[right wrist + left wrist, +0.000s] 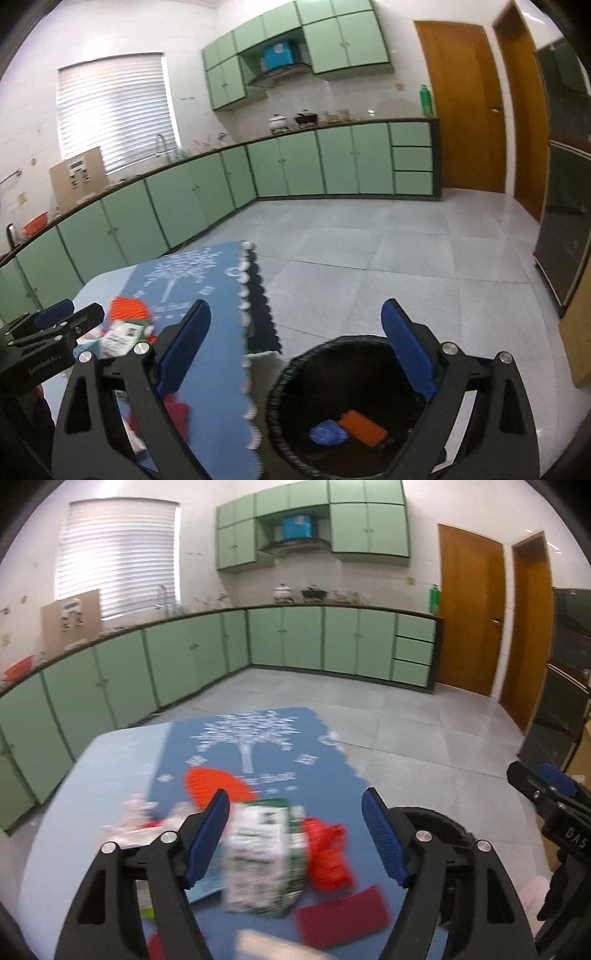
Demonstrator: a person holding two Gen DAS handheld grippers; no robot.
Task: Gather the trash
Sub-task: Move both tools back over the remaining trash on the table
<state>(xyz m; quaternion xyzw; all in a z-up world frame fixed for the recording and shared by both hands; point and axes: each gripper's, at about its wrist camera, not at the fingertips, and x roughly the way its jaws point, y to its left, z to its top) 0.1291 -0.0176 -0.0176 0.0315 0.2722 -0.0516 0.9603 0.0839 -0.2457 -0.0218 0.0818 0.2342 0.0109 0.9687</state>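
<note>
Black bin [295,373] on the floor holds a blue wad [328,432] and orange piece [364,428]. Both grippers, left [295,836] and right [295,347], have fingers spread, empty. Carton [264,856], red scraps [328,853] left on the tabletop [110,760].

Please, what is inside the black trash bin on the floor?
Inside the black trash bin lie a crumpled blue piece and a flat orange piece. The right gripper's frame covers part of the bin's bottom, so more may lie there unseen.
</note>
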